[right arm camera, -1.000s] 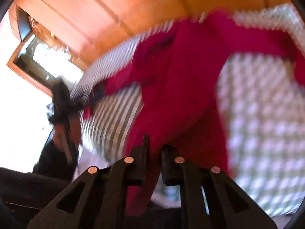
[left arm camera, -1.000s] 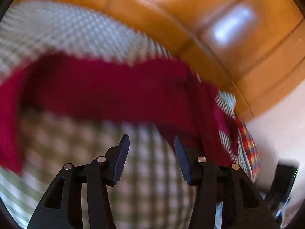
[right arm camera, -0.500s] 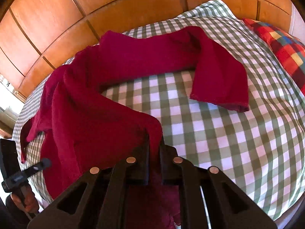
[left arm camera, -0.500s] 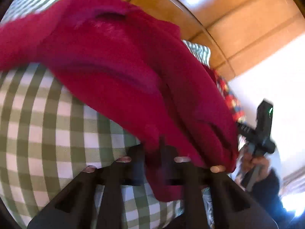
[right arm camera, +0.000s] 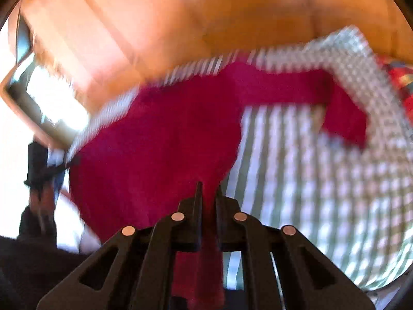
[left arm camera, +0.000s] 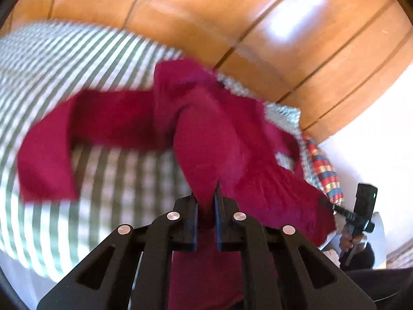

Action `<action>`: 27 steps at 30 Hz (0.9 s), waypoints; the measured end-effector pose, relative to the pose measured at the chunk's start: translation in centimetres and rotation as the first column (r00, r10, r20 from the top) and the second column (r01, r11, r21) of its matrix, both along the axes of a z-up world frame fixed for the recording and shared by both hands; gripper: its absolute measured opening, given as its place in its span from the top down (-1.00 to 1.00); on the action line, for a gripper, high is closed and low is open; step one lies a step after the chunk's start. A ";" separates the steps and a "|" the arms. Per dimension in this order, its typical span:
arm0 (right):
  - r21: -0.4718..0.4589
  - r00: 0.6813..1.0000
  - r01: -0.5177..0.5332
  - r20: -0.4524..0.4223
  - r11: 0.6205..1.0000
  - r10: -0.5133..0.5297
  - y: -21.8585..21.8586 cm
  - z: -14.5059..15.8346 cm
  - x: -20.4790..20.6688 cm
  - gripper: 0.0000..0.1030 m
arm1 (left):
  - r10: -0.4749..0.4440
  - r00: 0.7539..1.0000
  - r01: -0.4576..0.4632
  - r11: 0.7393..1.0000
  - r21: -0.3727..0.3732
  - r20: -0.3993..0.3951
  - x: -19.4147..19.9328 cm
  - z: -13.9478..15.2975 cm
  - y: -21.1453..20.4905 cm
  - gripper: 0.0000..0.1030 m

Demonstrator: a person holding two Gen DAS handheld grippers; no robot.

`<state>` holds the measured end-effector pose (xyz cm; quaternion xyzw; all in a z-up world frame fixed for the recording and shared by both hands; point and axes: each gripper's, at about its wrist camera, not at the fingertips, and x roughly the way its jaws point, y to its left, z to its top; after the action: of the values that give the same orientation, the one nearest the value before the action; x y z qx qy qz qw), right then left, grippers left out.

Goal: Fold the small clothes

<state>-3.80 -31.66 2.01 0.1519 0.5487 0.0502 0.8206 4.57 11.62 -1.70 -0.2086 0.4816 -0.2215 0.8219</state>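
Observation:
A dark red long-sleeved garment lies partly lifted over a green-and-white checked bedspread. My left gripper is shut on a fold of its edge, with cloth hanging below the jaws. One sleeve trails to the left on the bed. In the right wrist view my right gripper is shut on another edge of the same garment, and the other sleeve stretches to the right. Both views are blurred by motion.
A glossy wooden headboard rises behind the bed. A multicoloured checked pillow lies at the bed's far edge. The other hand-held gripper shows at the right of the left wrist view. A window is at the left.
The left gripper, open a second ago, closed on the garment's edge. Both grippers have since lifted and swung the garment, and the views now tilt up toward the headboard.

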 end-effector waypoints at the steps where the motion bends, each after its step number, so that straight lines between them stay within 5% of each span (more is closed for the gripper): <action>1: -0.039 0.999 -0.003 -0.044 0.999 0.002 0.3 -1.1 -0.1 0.70 | 0.012 0.999 -0.011 1.000 0.025 -0.044 -0.2 -1.4 0.3 0.81; 3: -0.095 0.992 0.045 -0.113 0.994 -0.056 -0.2 -3.0 -0.2 0.33 | 0.060 0.994 -0.052 0.996 0.076 -0.097 -0.4 -3.5 0.8 0.60; 5: -0.090 0.990 0.079 -0.108 0.993 -0.089 -0.8 -3.2 0.1 0.27 | 0.153 0.981 -0.141 0.985 0.102 -0.122 -0.6 -5.2 2.5 0.48; 7: -0.107 0.991 0.105 -0.075 0.989 -0.114 -1.2 -2.4 1.0 -0.08 | 0.249 0.960 -0.240 0.967 0.085 -0.127 -0.3 -5.6 4.7 0.19; 10: -0.134 0.993 0.107 -0.027 0.985 -0.112 -0.9 -1.5 3.2 -0.18 | 0.408 0.913 -0.400 0.902 0.160 -0.024 -0.5 -3.9 7.8 0.17; 12: -0.164 0.995 0.094 -0.007 0.982 -0.097 -0.2 -1.4 5.1 -0.26 | 0.481 0.875 -0.481 0.852 0.208 0.053 -0.2 -2.8 9.7 -0.13; 15: -0.213 0.998 0.060 0.014 0.975 -0.058 0.7 -1.7 8.5 -0.37 | 0.549 0.826 -0.560 0.779 0.282 0.126 1.2 -1.5 11.3 -0.20; 19: -0.261 0.998 0.011 0.062 0.965 0.006 2.1 -1.8 14.9 -0.45 | 0.487 0.848 -0.530 0.782 0.328 0.208 4.2 0.2 10.5 -0.20; 23: -0.319 0.992 -0.019 0.115 0.948 0.058 2.5 -1.7 21.6 -0.48 | 0.344 0.913 -0.406 0.826 0.391 0.220 10.4 0.2 7.7 -0.20; 27: -0.387 0.990 -0.032 0.116 0.921 0.083 1.6 -2.4 28.2 -0.50 | 0.277 0.953 -0.300 0.923 0.240 0.123 16.8 -0.4 5.7 -0.20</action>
<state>24.37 -30.05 -0.35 -0.0319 0.4976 -0.0243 0.8665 21.41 17.32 -2.09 -0.1597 0.4338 -0.0429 0.8857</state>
